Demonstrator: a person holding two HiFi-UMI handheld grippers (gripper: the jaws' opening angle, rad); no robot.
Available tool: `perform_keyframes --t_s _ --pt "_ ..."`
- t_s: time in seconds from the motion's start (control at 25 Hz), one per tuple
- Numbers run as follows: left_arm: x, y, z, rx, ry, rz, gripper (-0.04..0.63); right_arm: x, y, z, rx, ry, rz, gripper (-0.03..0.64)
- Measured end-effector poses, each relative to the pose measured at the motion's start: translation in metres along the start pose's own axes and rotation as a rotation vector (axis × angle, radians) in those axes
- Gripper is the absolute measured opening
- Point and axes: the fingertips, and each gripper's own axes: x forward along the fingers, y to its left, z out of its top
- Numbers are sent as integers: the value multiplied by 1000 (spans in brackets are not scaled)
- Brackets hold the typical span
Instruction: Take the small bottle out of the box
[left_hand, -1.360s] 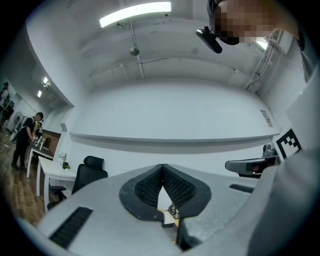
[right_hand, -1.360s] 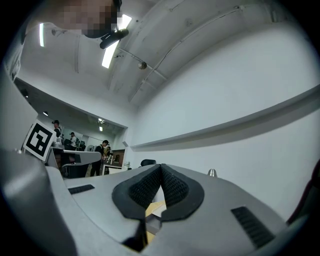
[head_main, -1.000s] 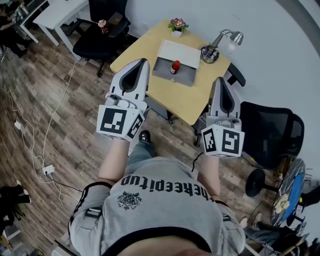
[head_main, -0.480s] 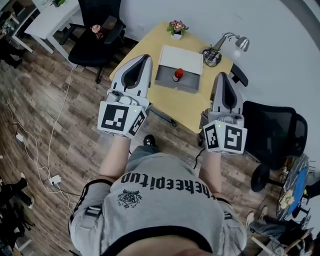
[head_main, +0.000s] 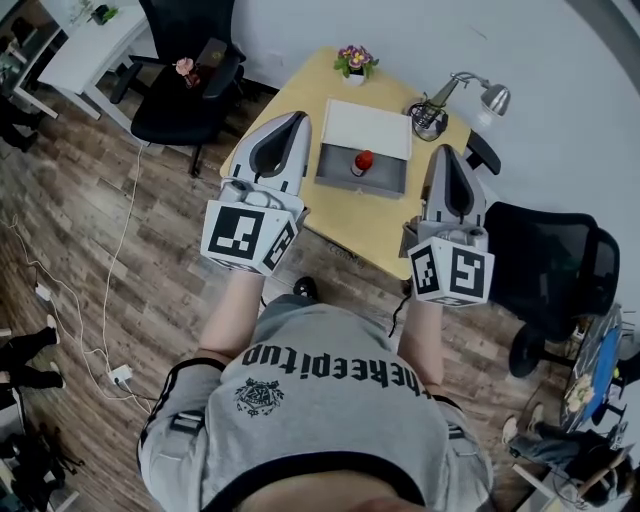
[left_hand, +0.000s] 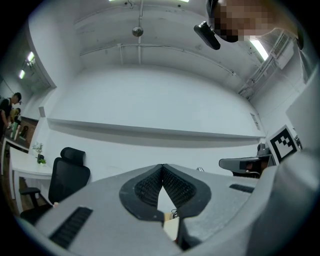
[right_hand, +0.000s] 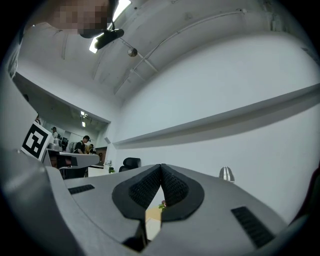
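A small bottle with a red cap stands upright inside a grey box whose white lid lies open behind it, on a yellow table. My left gripper is shut and empty, held in the air over the table's left edge, to the left of the box. My right gripper is also shut and empty, above the table's right edge, to the right of the box. In the left gripper view the left gripper points slightly up at a white wall, and so does the right gripper in its own view.
On the table's far side stand a flower pot, a desk lamp and a wire holder. Black chairs sit left and right of the table. A white desk and floor cables lie left.
The person has stepped toward the table. Both grippers have moved forward with them and now overlap the table's edges; the box and bottle sit lower in the head view.
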Motion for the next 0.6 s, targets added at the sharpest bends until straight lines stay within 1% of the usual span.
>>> perform_keyframes --t_s 0.28,0.6 --pt "18 15 -36 -28 80 -26 3 19 -3 -42 36 94 -39 2" --pt "25 22 -88 -60 200 -53 3 25 -2 -95 69 207 -68 1"
